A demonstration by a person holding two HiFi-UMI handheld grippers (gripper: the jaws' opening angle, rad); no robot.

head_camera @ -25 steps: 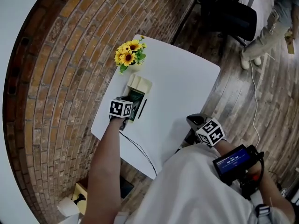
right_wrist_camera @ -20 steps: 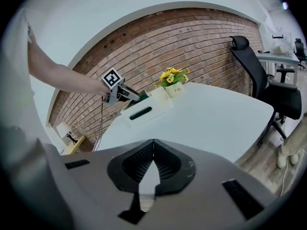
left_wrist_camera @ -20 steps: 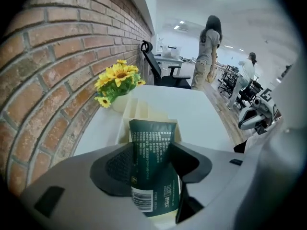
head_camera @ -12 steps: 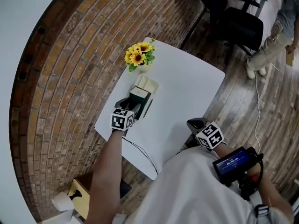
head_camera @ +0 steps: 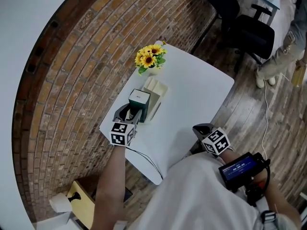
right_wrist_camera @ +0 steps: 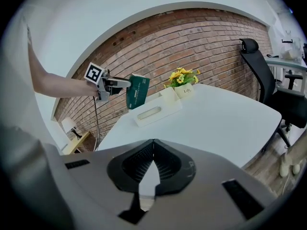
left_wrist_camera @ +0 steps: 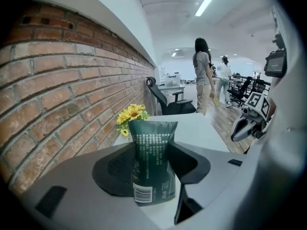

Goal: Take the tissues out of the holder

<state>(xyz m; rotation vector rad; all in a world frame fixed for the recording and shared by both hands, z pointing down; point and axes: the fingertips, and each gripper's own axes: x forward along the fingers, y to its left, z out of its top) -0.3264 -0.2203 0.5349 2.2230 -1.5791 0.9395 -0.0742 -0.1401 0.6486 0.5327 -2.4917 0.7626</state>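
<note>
A dark green tissue pack [head_camera: 139, 99] [left_wrist_camera: 153, 162] stands upright between the jaws of my left gripper [head_camera: 132, 112] [left_wrist_camera: 152, 171], whose pads press on its sides while the jaws are still closing. The pack [right_wrist_camera: 137, 91] hangs in the air just above the near end of the cream holder [head_camera: 159, 89] [right_wrist_camera: 156, 111], clear of its slot. The holder lies flat on the white table [head_camera: 192, 95]. My right gripper [head_camera: 202, 127] [right_wrist_camera: 153, 145] hovers shut and empty off the table's near right edge, close to my body.
A small pot of sunflowers [head_camera: 150, 57] [right_wrist_camera: 182, 75] stands at the table's far corner by the brick wall. A black office chair [head_camera: 249, 25] [right_wrist_camera: 268, 75] is beyond the table. People [left_wrist_camera: 204, 75] stand in the room behind. A cable trails from my left gripper.
My left gripper has drawn back toward me and risen, bringing the green pack up out of the holder. The right gripper has hardly moved.
</note>
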